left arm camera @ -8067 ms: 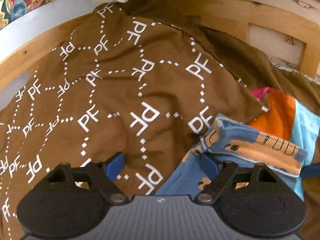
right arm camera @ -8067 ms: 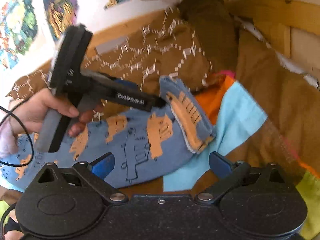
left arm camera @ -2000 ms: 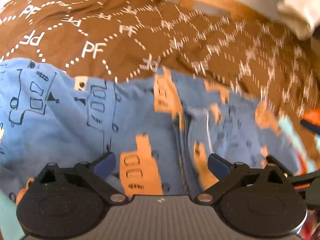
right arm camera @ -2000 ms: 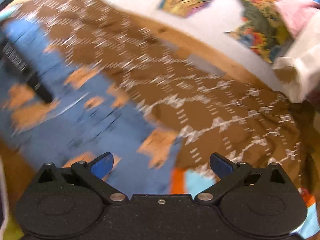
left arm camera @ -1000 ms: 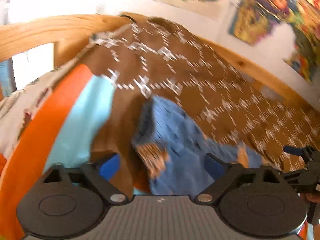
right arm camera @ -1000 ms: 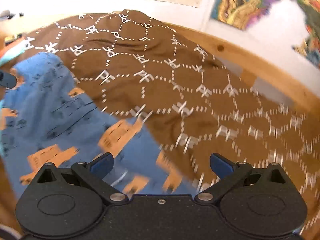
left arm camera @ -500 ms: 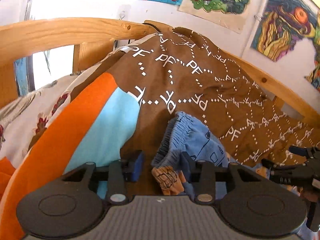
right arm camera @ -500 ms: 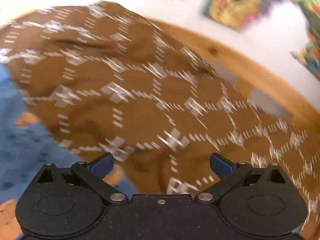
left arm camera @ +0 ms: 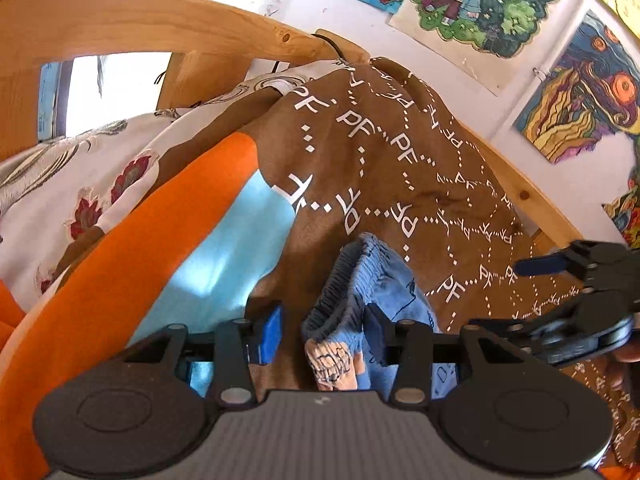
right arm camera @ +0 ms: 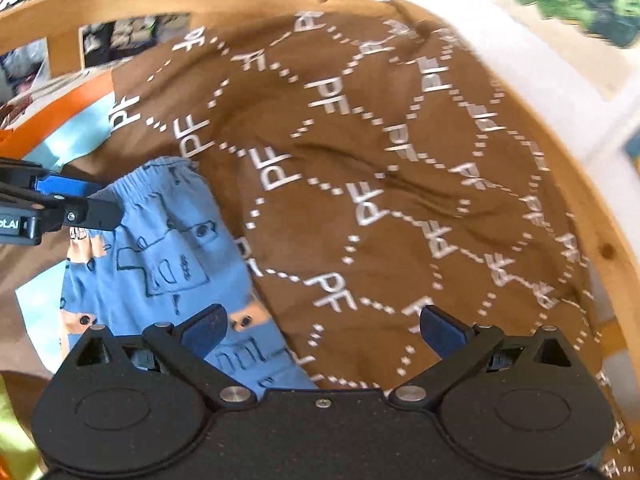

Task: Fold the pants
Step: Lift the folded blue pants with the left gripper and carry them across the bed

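The small blue pants [right arm camera: 168, 248] with orange and black vehicle prints lie on a brown "PF" blanket [right arm camera: 380, 168]. In the left wrist view my left gripper [left arm camera: 322, 326] has its jaws closed in around the gathered elastic waistband [left arm camera: 348, 292], pinching the corner of the pants. In the right wrist view the left gripper [right arm camera: 80, 204] shows at the left edge, on the waistband. My right gripper [right arm camera: 322, 324] is open and empty, over the edge of the pants and the blanket. It also shows at the right of the left wrist view [left arm camera: 576, 276].
A wooden bed rail [left arm camera: 160, 20] curves round the blanket [left arm camera: 400, 152]. An orange and light blue cover [left arm camera: 160, 240] and a floral sheet [left arm camera: 80, 184] lie to the left. Drawings [left arm camera: 472, 4] hang on the white wall behind.
My left gripper has closed its jaws onto the waistband corner of the pants. My right gripper has swung left, so the pants and the left gripper are back in its view.
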`<action>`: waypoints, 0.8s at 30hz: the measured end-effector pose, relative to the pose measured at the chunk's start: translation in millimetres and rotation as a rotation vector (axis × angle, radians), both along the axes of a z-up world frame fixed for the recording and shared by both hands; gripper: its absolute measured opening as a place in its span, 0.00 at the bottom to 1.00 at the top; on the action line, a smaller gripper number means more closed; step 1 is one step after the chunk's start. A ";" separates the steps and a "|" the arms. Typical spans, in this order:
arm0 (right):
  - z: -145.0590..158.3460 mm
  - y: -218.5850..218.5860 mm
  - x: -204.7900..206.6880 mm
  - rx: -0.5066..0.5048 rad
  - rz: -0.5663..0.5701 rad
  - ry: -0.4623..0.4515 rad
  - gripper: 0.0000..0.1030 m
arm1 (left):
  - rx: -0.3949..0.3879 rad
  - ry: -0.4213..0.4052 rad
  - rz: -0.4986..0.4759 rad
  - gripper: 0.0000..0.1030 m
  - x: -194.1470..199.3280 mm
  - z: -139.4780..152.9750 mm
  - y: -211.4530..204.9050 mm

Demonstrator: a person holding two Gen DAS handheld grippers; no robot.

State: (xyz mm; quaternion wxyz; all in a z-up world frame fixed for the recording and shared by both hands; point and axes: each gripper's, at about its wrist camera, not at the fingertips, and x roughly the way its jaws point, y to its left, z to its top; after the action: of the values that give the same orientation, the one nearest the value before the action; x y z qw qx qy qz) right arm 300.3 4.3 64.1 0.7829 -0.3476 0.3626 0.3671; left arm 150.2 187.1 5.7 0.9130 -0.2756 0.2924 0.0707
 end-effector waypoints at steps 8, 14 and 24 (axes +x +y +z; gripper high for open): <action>-53.4 30.6 3.3 0.107 -0.043 0.018 0.99 | -0.028 -0.007 0.004 0.48 -1.3 -1.4 3.5; -50.9 28.1 3.3 0.164 -0.106 -0.055 0.98 | -0.007 -0.028 -0.029 0.48 -19.3 6.4 5.6; -18.7 38.4 -2.7 0.310 0.011 0.032 0.99 | 0.028 0.018 -0.132 0.48 -16.3 2.5 -6.3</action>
State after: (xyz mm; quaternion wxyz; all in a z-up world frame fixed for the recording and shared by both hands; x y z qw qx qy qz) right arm 297.5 42.7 45.3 0.8192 -0.2189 0.3122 0.4284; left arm 133.8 180.8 8.2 0.9167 -0.2424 0.3172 0.0170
